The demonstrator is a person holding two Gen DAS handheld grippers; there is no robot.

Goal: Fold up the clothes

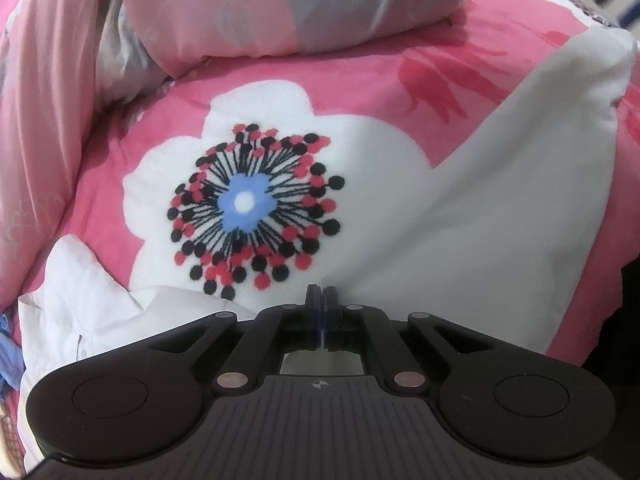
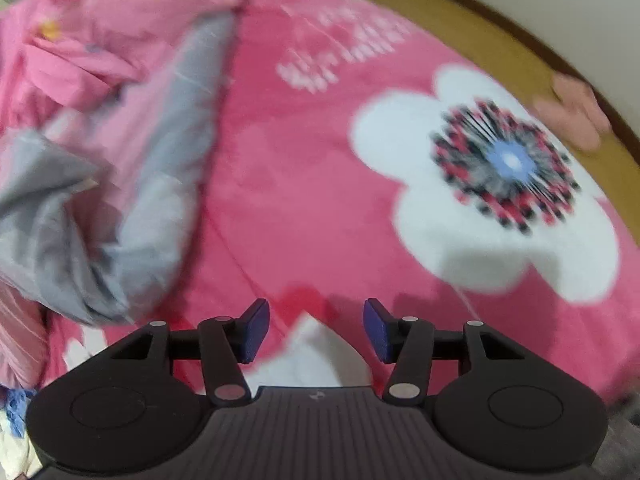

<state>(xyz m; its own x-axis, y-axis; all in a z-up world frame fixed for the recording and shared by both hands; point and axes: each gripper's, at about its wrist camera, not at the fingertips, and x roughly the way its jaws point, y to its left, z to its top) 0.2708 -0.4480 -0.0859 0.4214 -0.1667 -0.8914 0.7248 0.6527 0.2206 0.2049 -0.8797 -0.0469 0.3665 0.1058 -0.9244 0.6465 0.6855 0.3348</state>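
A white garment (image 1: 500, 208) lies spread on the pink flowered blanket (image 1: 360, 76), with a crumpled part of it (image 1: 80, 304) at the lower left. My left gripper (image 1: 321, 295) is shut, and the white cloth gathers into creases right at its fingertips, so it looks pinched there. In the right wrist view, which is blurred, my right gripper (image 2: 316, 328) stands open above the blanket (image 2: 320, 180). A white corner of cloth (image 2: 312, 356) lies under the gap, and the blue pads (image 2: 256, 328) do not touch it.
A rolled pink and grey quilt (image 1: 280, 4) lies along the back, also bunched at the left (image 2: 132, 184). A wooden floor (image 2: 500, 40) and a pink slipper (image 2: 572, 116) show past the bed's far edge. Something blue (image 1: 8, 356) sits at the lower left.
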